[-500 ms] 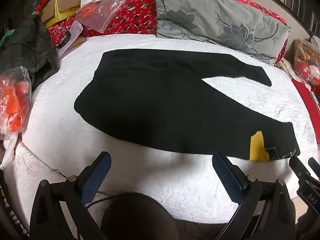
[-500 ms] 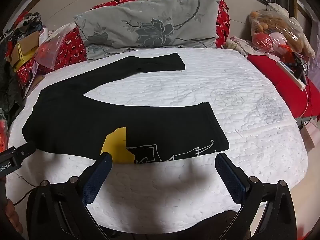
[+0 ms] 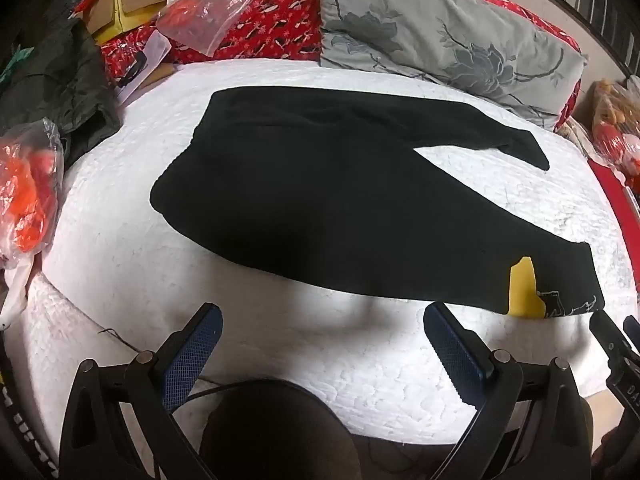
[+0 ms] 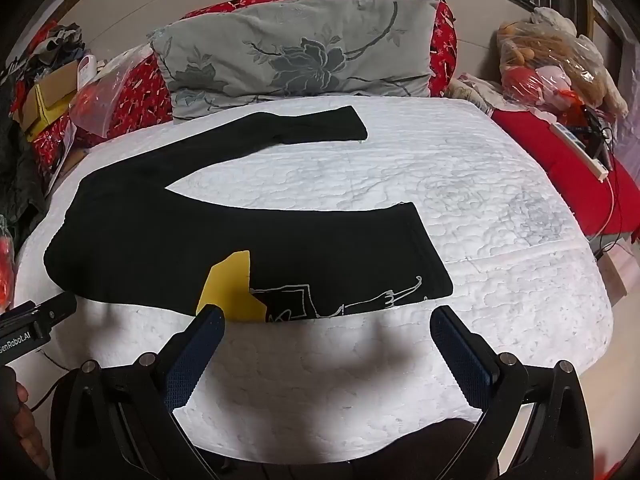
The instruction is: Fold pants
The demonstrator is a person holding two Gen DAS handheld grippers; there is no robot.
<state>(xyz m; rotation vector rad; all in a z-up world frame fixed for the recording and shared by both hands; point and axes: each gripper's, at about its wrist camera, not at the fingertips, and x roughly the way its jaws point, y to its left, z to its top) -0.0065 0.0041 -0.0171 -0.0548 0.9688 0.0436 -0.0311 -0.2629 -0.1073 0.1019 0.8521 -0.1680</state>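
Black pants (image 3: 320, 200) lie flat on a white quilted bed (image 3: 120, 248), waistband to the left, two legs spread in a V to the right. The near leg bears a yellow patch (image 3: 524, 292) and white line print by its cuff. They also show in the right wrist view (image 4: 200, 236), with the patch (image 4: 232, 284) just beyond my left fingertip. My left gripper (image 3: 320, 316) is open and empty, hovering before the pants' near edge. My right gripper (image 4: 326, 316) is open and empty, just short of the near leg's cuff.
A grey floral pillow (image 3: 448, 36) and red bedding (image 3: 272, 20) lie at the head. Plastic bags, boxes and dark clothes (image 3: 52, 80) crowd the left side. Bagged stuffed toys (image 4: 556, 60), a red cover and a power strip (image 4: 580, 152) are on the right.
Both grippers have edged slightly forward toward the pants' near edge. The pants have not moved.
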